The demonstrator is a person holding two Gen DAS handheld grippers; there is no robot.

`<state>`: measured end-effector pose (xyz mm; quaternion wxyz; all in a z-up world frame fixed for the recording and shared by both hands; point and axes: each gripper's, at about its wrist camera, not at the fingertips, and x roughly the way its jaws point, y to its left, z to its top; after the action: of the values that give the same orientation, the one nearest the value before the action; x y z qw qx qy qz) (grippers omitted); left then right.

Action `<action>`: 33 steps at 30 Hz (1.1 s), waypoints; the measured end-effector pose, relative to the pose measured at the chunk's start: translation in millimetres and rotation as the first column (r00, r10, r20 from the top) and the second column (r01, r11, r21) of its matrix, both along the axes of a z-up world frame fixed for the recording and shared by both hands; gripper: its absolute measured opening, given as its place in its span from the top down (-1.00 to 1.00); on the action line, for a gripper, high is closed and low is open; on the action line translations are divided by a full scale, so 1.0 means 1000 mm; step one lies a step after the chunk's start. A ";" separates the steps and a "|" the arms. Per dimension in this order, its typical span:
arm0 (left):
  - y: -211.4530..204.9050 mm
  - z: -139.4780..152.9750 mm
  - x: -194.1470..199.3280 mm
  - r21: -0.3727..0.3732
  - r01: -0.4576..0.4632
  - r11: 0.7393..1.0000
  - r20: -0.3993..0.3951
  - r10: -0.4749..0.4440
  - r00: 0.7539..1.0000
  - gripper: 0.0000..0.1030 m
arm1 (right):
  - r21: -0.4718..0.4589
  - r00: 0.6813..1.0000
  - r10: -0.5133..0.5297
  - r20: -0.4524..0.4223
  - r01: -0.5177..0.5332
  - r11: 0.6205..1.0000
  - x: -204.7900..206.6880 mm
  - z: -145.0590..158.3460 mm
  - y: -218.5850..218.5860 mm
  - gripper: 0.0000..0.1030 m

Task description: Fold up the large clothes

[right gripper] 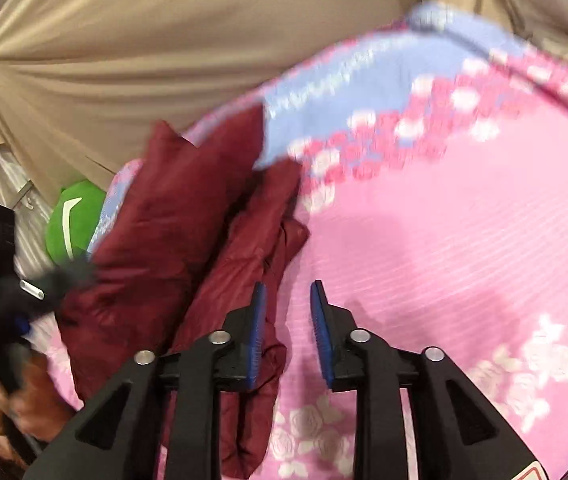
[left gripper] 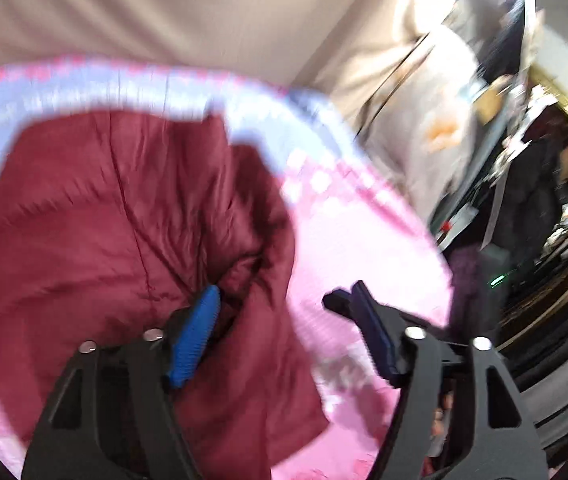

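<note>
A dark red padded garment [left gripper: 124, 240] lies bunched on a pink flowered bed sheet [left gripper: 347, 248]. My left gripper [left gripper: 276, 300] is open right above the garment's right part, with its left blue pad [left gripper: 196, 340] against the cloth. In the right wrist view the same garment [right gripper: 180, 240] lies in folds at the left. My right gripper [right gripper: 287, 300] is open and empty, over the garment's right edge and the pink sheet [right gripper: 463, 260]. The left gripper shows blurred at the left edge [right gripper: 12, 300].
A beige curtain [right gripper: 164, 40] hangs behind the bed. A green cushion [right gripper: 72, 220] sits at the bed's left side. In the left wrist view a person [left gripper: 555, 184] stands among shelves at the right, beyond the bed's edge.
</note>
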<state>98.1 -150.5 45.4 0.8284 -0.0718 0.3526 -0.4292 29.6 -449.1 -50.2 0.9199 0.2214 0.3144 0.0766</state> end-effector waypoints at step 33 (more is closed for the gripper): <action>0.041 -0.072 -0.030 0.375 -0.300 0.877 0.097 0.285 0.954 -0.32 | -0.053 0.981 0.090 -0.171 -0.100 0.994 -0.014 -0.037 0.094 0.87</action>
<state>68.0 -109.9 -26.6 0.8882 0.0485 0.3988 -0.2229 15.1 -355.4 -87.5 0.8918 0.1834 0.4033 0.0919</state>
